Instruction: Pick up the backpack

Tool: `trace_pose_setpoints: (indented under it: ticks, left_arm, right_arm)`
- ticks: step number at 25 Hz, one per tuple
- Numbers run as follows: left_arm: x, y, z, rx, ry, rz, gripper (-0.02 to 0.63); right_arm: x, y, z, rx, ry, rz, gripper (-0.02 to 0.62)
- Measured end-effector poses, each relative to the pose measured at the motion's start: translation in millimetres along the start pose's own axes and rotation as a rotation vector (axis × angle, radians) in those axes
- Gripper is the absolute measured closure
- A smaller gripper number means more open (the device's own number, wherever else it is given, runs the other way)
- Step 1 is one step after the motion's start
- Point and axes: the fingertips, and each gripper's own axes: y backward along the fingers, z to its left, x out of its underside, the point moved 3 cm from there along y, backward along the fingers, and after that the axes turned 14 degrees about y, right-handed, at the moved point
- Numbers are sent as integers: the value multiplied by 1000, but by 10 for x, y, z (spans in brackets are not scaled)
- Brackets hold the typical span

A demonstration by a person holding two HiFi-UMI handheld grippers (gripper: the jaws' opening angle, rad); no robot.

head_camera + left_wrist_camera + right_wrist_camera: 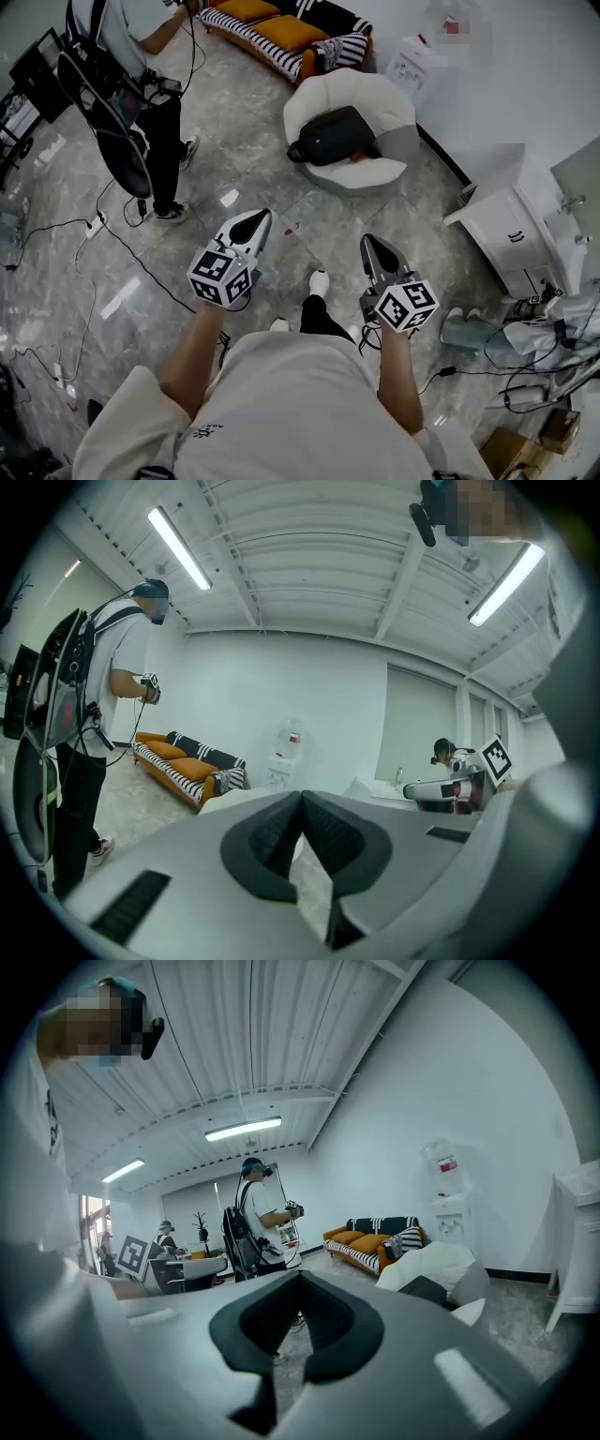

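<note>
Ahead of you on the floor (234,159), well beyond both grippers, the backpack (333,134) lies flat in the hollow of a white beanbag chair (375,94). It is black and soft-sided, lying crosswise on the seat, with a strap looping off its left end over the chair's front edge. From the right gripper view only a dark corner of it shows against the white cushion. Your left gripper (251,223) is clenched with nothing in it, its dark pads meeting at the tip in its own view. Your right gripper (373,246) is likewise closed and empty. Both point forward, well apart from the backpack and apart from each other, with your feet between them. The floor is glossy grey marbled tile, with black cables (56,225) trailing across it at the left. Behind the beanbag chair an orange sofa (272,33) with black-and-white striped cushions stands near the wall, and a water dispenser (412,61) stands to its right. A white cabinet (511,230) sits at the right wall. Another person (155,94) wearing a rig stands at the left, near the sofa.
</note>
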Motion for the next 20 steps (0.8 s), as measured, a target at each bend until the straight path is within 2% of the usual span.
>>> trace_pose_setpoints:
  ticks: [9,20]
  left_arm:
    - [-132,-686,95,-16,-10,15,609]
    - [-315,-1549,198,-98,-3,16,609]
  right_arm:
    - [14,-439,-656,-15,-27,11,592]
    - [-96,-1109,-1509,-118,-43,21,592]
